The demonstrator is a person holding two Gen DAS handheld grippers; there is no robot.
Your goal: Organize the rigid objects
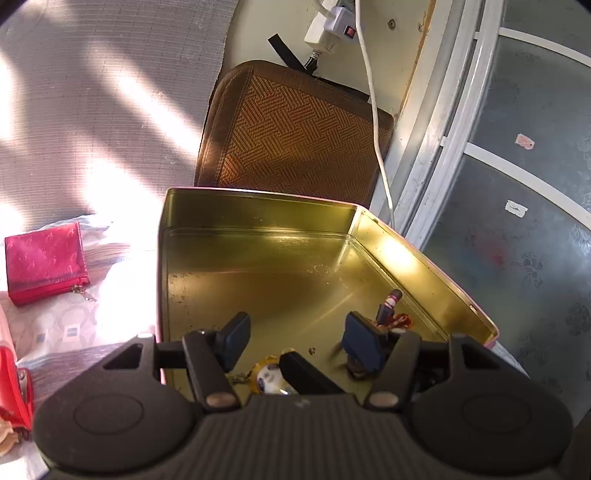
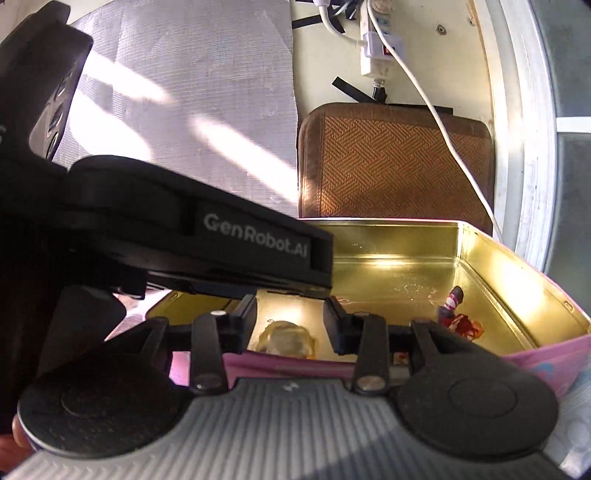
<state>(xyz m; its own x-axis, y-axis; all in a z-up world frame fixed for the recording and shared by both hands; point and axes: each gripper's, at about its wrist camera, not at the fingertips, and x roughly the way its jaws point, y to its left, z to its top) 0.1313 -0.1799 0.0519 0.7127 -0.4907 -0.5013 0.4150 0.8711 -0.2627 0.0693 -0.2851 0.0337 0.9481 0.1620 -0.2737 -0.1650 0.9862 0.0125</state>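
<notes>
A gold metal tin (image 1: 258,254) with a pink outside stands open in front of me. In it lie a small figurine with red trim (image 1: 391,314), a black key fob (image 1: 306,373) and a yellow-and-white keychain charm (image 1: 267,376). My left gripper (image 1: 295,341) is open and empty, its fingers inside the tin above the fob. My right gripper (image 2: 290,325) is open and empty at the tin's near pink wall (image 2: 295,363). In the right wrist view the tin (image 2: 517,280) holds the figurine (image 2: 456,314) and a translucent charm (image 2: 286,338). The left gripper's body (image 2: 192,229) crosses above.
A red zip wallet (image 1: 46,262) lies on a patterned cloth left of the tin. Another red item (image 1: 14,391) is at the far left edge. A brown woven mat (image 1: 295,136) lies behind the tin, with a white power strip (image 1: 328,27) and cable. A window frame (image 1: 443,129) runs along the right.
</notes>
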